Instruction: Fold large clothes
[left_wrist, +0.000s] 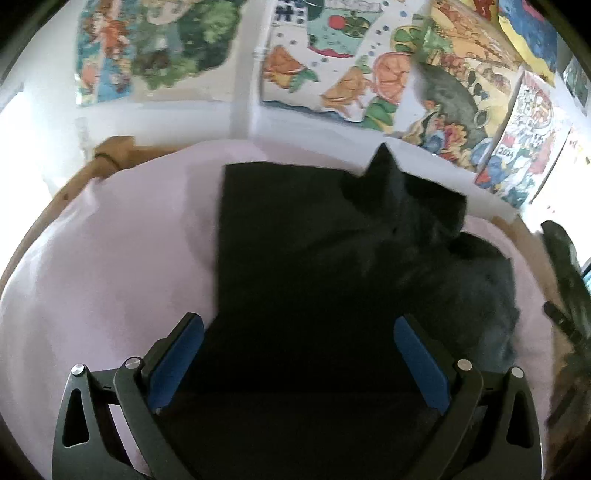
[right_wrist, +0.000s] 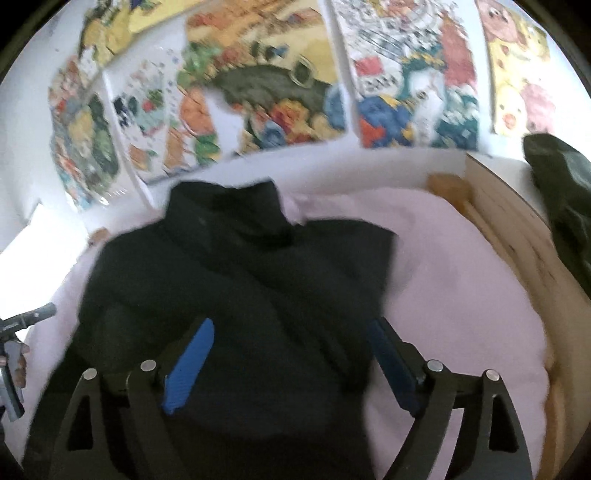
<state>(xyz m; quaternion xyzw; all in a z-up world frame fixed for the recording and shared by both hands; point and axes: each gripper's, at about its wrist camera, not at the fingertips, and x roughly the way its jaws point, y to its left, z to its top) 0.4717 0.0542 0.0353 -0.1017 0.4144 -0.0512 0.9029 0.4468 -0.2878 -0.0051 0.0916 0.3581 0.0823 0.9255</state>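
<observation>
One black garment (left_wrist: 332, 266) is lying on one pale pink sheet (left_wrist: 110, 258), and two grippers are hovering over it. Several colourful posters (left_wrist: 332, 66) are hanging on the white wall beyond.

The left wrist view is showing the garment's straight folded edge ahead and to the left of the left gripper (left_wrist: 297, 358), with a rumpled heap and a raised corner further ahead to the right. The right wrist view is showing the collar (right_wrist: 229, 214) pointing away from the right gripper (right_wrist: 291, 362), plus a dark green cloth (right_wrist: 561, 184) on a wooden ledge far to its right, which the left view is not showing clearly.

Both grippers are pointing forward and tilting downward above the near part of the garment, jaws spread wide, gripping nothing.
</observation>
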